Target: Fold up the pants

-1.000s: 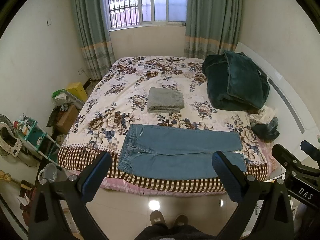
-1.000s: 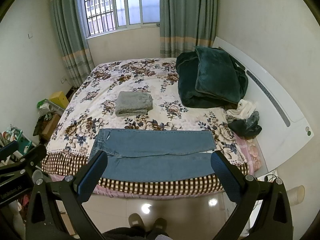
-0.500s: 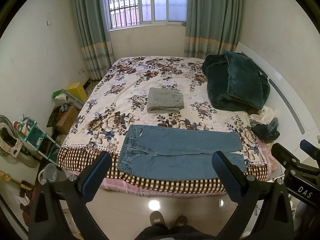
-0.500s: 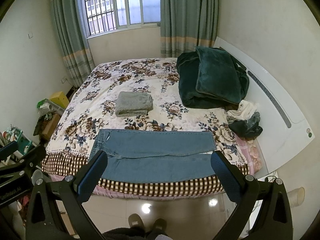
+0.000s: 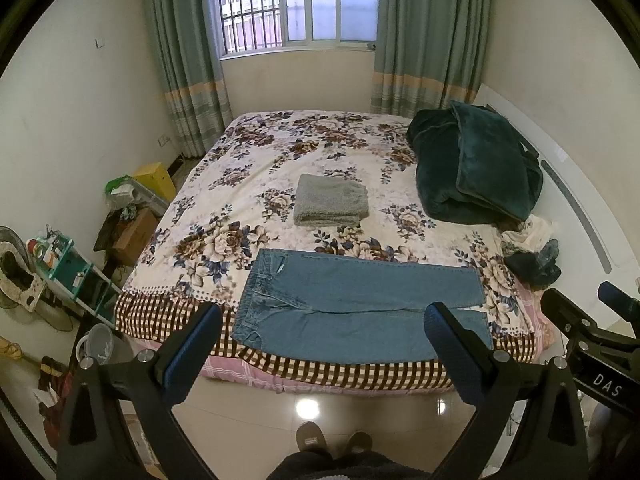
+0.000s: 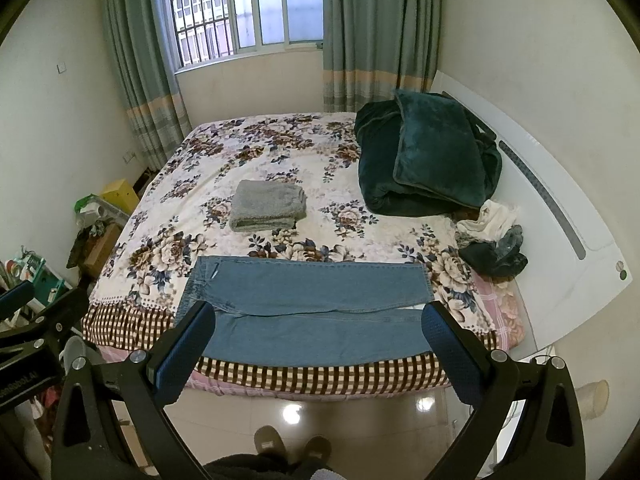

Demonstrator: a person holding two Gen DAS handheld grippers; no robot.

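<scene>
Blue denim pants (image 5: 360, 306) lie flat along the near edge of the bed, waistband to the left, legs side by side pointing right; they also show in the right wrist view (image 6: 308, 308). My left gripper (image 5: 324, 352) is open and empty, held above the floor in front of the bed. My right gripper (image 6: 316, 348) is open and empty, likewise short of the pants. Each gripper's body shows at the edge of the other's view.
The floral bedspread (image 5: 280, 152) carries a folded grey towel (image 5: 330, 205), a dark green blanket pile (image 5: 472, 172) and a small heap of clothes (image 5: 528, 256) by the white headboard (image 6: 560, 208). Boxes and a shelf (image 5: 68, 264) crowd the floor at left.
Both grippers have drifted very slightly; the pants and everything on the bed are unmoved.
</scene>
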